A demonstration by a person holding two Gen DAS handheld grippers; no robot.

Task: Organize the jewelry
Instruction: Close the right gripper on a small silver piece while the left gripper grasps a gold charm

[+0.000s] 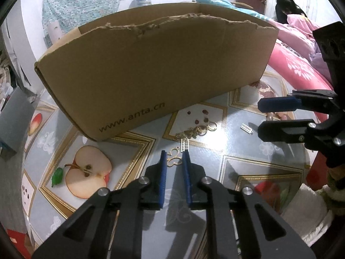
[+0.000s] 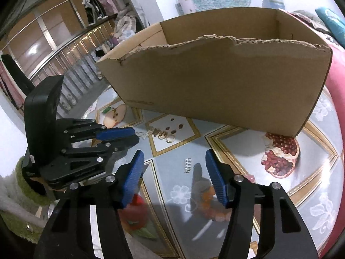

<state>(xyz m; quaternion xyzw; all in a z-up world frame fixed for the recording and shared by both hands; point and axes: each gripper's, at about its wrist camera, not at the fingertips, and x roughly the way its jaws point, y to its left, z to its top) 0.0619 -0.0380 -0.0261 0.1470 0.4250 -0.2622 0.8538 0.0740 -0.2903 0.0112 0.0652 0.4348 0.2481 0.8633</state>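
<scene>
while left tool (image 1: 174, 157) nears gold pendant (image 1: 175, 160)

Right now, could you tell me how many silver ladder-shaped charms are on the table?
2: one charm at the left gripper's right fingertip, one lying alone before the right gripper. The gold pile may hide more.

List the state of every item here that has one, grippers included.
Cardboard box: open at the top, torn rim, upright on the table.
Gold jewelry pile: loose on the table, outside the box.
Silver piece: lying alone on the table.
Left gripper: nearly shut around a gold piece.
Right gripper: open, empty.
</scene>
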